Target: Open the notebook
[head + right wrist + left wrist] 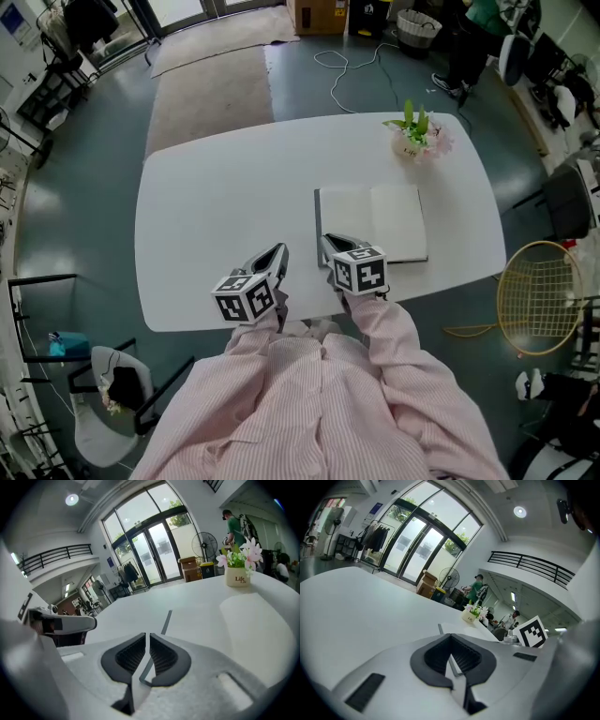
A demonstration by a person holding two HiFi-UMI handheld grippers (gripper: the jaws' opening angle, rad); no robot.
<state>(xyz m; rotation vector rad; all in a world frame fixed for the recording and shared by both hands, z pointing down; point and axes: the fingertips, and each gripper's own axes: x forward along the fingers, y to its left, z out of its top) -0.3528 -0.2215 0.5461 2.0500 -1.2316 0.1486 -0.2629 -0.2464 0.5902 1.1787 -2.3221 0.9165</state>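
Note:
The notebook (pixel 375 220) lies open and flat on the white table (pixel 216 206), showing two blank white pages and a dark left edge. It also appears in the left gripper view (pixel 461 629) and the right gripper view (pixel 211 616). My right gripper (pixel 328 242) hovers over the notebook's near left corner; its jaws (pixel 147 637) stand closed to a hairline slit with nothing in them. My left gripper (pixel 279 251) sits left of the notebook near the table's front edge, apart from it, its pads (pixel 451 637) meeting at the tip and empty.
A small pot of pink and white flowers (pixel 417 136) stands on the table beyond the notebook. A racket (pixel 539 295) leans right of the table, and a chair (pixel 112 394) is at the lower left. People and clutter are in the background (pixel 477 588).

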